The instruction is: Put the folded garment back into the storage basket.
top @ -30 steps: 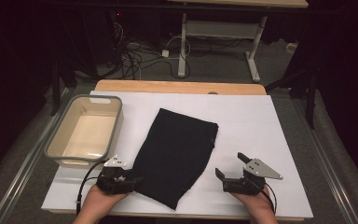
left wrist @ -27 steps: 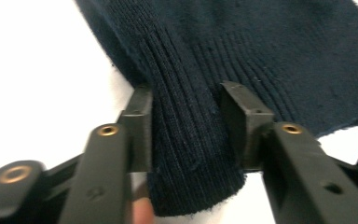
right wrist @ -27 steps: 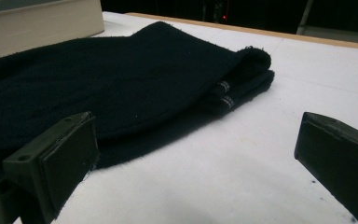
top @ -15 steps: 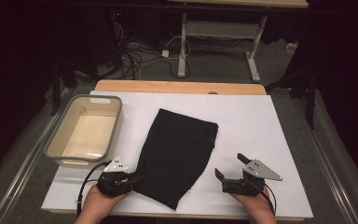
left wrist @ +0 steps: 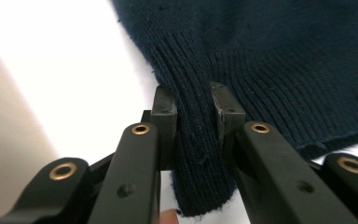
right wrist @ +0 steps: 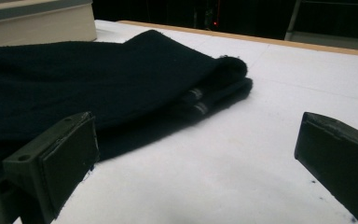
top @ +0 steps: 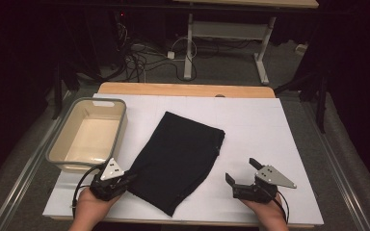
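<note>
**Left jaws pinched on garment hem; right jaws spread beside it**

Far left of the white table top (top: 270,125): beige bin (top: 89,134), upright, empty inside as seen from the high view, near edge just beside the left gripper's grey plate.

Left gripper (top: 120,180), near-left corner of the table top, held in the left hand (top: 90,207), pointed right toward the dark knit garment (top: 180,156). Jaws have just been closing, now clamped on the near-left edge of the garment. In the left gripper view, a ribbed fold of the garment (left wrist: 200,130) bunched upright between the two pads (left wrist: 164,116), pads pressing it from both sides, fabric bulging out below them toward the camera. Rest of the knit spread flat beyond and to the right of the jaws.

Centre: garment folded to a long rectangle, lying diagonally, far end toward the right, near corner pointing at the near table edge. Flat on the table top except at the pinched edge.

Right gripper (top: 243,178), near-right, held in the right hand (top: 270,211), jaws wide apart, nothing between them. In the right gripper view, bare table top between the pads; garment (right wrist: 98,79) behind and beside the left-hand pad (right wrist: 70,156), contact there not clear. Right-hand pad well apart from the fabric. Folded layers with two pale stripes visible at the garment's end.
</note>
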A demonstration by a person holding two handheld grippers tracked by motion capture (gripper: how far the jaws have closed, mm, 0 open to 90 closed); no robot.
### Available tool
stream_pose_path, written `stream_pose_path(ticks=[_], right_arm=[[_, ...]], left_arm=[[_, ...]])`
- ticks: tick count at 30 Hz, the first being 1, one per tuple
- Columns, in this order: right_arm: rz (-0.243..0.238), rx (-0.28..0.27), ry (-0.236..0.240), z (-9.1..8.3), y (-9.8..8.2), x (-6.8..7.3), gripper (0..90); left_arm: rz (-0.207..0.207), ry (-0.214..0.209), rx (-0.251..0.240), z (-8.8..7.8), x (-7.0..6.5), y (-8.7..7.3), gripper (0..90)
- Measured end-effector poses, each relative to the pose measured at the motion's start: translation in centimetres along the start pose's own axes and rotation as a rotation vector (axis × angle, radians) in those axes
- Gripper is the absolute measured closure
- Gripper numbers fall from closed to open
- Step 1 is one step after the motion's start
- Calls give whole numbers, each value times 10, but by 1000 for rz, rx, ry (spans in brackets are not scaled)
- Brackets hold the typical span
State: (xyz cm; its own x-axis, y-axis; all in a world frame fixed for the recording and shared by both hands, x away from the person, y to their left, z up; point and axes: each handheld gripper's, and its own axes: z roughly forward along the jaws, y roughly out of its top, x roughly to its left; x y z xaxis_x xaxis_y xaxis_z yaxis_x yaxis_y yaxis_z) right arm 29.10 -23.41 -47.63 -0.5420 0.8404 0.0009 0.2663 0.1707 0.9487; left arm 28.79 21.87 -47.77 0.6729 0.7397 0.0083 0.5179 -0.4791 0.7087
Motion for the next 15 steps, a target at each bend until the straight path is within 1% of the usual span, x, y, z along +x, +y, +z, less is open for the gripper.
stream_pose_path(ticks=[1, 3, 4, 5, 7, 8, 9, 10, 11, 12, 13, 14, 15], right_arm=[[-5, 3, -1, 0, 0, 0, 3], [-21, 9, -6, 0, 0, 0, 3], [-20, 9, -7, 1, 1, 1, 3], [-23, 11, -11, 2, 1, 2, 3], [-18, 15, -8, 7, 3, 4, 3], [-18, 15, -8, 7, 3, 4, 3], [-9, 24, -2, 13, 5, 7, 4], [-7, 25, -2, 15, 6, 8, 4], [-7, 25, -2, 15, 6, 8, 4], [-1, 25, -1, 22, 11, 11, 7], [-2, 25, -2, 25, 13, 12, 9], [-7, 28, -5, 29, 16, 13, 10], [-18, 38, -15, 33, 18, 13, 12]], left_arm=[[-11, -10, -1, 3, 1, -2, 729], [-45, -29, -34, 6, 3, -8, 727], [-73, -50, -55, 8, 5, -11, 726], [-85, -65, -73, 9, 7, -13, 725], [-116, -88, -78, 9, 11, -15, 709], [-116, -88, -78, 9, 11, -15, 684], [-149, -92, -72, 8, 14, -15, 606], [-159, -82, -70, 7, 14, -16, 550], [-159, -82, -70, 7, 14, -16, 486], [-175, -96, -61, 4, 16, -18, 435], [-185, -108, -62, 3, 17, -19, 418], [-190, -109, -64, 3, 16, -20, 404], [-186, -110, -55, 3, 16, -20, 403]])
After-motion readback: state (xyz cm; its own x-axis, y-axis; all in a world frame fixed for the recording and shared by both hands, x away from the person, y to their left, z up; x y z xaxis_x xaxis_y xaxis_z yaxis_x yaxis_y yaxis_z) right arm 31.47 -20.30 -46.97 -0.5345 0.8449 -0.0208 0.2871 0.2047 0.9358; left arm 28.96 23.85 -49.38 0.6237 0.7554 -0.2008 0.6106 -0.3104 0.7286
